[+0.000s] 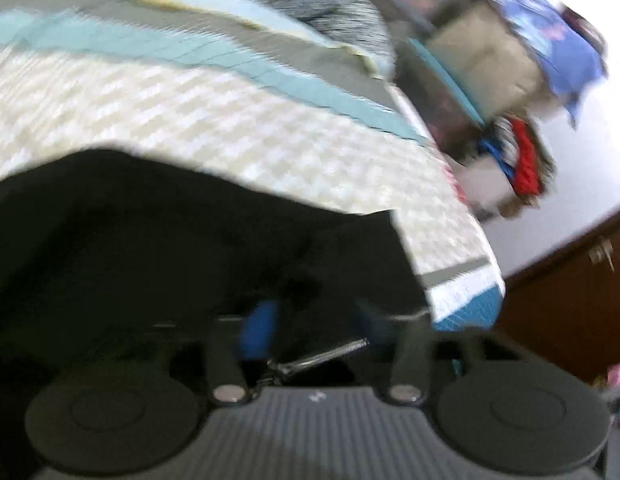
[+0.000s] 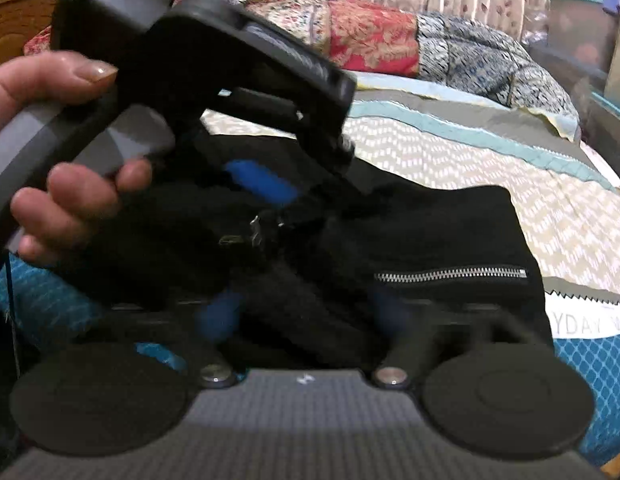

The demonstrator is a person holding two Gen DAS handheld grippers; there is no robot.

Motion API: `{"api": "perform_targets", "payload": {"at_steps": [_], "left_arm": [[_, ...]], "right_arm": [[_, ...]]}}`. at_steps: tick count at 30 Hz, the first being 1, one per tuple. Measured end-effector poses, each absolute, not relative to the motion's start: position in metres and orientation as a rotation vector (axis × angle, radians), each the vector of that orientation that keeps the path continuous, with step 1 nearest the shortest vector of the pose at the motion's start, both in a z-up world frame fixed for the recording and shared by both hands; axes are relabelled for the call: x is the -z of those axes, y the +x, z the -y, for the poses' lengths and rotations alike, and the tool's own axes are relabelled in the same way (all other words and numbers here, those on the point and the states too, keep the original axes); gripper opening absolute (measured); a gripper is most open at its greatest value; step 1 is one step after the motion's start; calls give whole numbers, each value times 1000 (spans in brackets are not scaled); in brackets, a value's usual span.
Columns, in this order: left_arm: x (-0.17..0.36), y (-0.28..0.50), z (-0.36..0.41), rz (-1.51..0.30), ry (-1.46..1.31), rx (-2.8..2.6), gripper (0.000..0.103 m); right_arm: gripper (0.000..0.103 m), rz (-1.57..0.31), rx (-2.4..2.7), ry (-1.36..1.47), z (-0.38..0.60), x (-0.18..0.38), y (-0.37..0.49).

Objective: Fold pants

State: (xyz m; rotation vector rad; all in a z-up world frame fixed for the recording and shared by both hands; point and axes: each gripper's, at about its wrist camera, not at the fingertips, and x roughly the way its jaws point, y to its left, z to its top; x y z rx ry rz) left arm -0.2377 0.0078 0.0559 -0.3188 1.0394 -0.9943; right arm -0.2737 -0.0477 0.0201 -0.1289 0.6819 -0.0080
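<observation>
Black pants [image 2: 430, 232] lie bunched on a bed [image 2: 490, 160] covered with a pale patterned spread; a silver zipper [image 2: 450, 274] shows on the near side of the cloth. The right wrist view looks along the right gripper [image 2: 305, 312], whose blue-padded fingers [image 2: 217, 316] stand partly apart with a dark roll of the fabric lying between them; whether the pads press on it cannot be told through the blur. Just beyond it, a hand [image 2: 65, 160] holds the left gripper [image 2: 269, 188] angled down into the same bunch of cloth, near the right one, probably so both can lift one edge together. In the blurred left wrist view, the left gripper's blue fingers sit low over the black cloth, and its jaws are closed; the pictures do not show plainly whether fabric is pinched. Folded quilts [image 2: 370, 36] are stacked at the far side of the bed.
</observation>
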Motion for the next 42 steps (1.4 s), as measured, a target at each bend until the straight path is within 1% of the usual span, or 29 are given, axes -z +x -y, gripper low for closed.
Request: {"api": "perform_targets", "payload": {"at_steps": [1,2,3,5,7,8,10,11,13,14,15,18,19,22,24,26,27,30,33,35,37,39,41,42], "left_arm": [[-63,-236,-7,-1026,-366,1070,1],[-69,-236,-9,-1003,-412,1125,3],[-77,-237,-9,-961,-432,1158,3],[-84,-238,-6,-892,-398,1172,3],[-71,-232,-2,-911,-362,1119,3],[-60,-227,-1,-948,-356,1073,3],[-34,-219,-7,-1039,-344,963,3],[-24,-219,-12,-1081,-336,912,3],[-16,-221,-26,-1098,-375,912,4],[-18,-222,-33,-1095,-388,914,4],[-22,-227,-42,-1080,-392,907,8],[-45,-243,-83,-963,-425,908,17],[-51,-250,-103,-926,-453,909,18],[-65,-274,-173,-833,-526,865,30],[-72,-292,-223,-772,-554,793,51],[-76,-312,-277,-711,-599,687,58],[-76,-319,-303,-686,-631,621,61],[-66,-333,-372,-615,-727,405,65],[-41,-336,-419,-622,-835,235,66],[-24,-333,-433,-651,-870,198,66],[-13,-327,-442,-667,-890,232,73],[-4,-315,-441,-682,-913,302,87],[7,-297,-433,-711,-914,351,95],[13,-289,-426,-730,-909,361,95]], "right_arm": [[33,-654,35,-88,50,-27,-277],[31,-605,25,-41,53,-36,-282],[31,-559,19,-5,53,-44,-287],[31,-499,55,-25,46,-52,-292],[31,-494,89,-63,35,-45,-283],[32,-533,103,-79,30,-37,-274],[44,-668,105,-96,23,-11,-251],[47,-710,108,-117,19,0,-245],[51,-673,120,-186,6,0,-247],[55,-680,116,-181,4,-4,-247],[57,-676,115,-159,5,-10,-250],[59,-608,128,-122,3,-30,-267],[59,-578,123,-119,1,-38,-274],[62,-533,22,-46,-10,-58,-284],[64,-551,-57,3,-24,-63,-279],[64,-589,-142,28,-43,-64,-267],[64,-613,-191,28,-57,-63,-260],[64,-667,-297,31,-93,-59,-239],[64,-724,-399,80,-118,-60,-217],[63,-734,-447,70,-143,-59,-213],[56,-736,-471,17,-161,-60,-209],[34,-744,-493,-29,-180,-60,-198],[24,-801,-526,-36,-190,-52,-185],[22,-841,-541,-38,-199,-46,-173]]}}
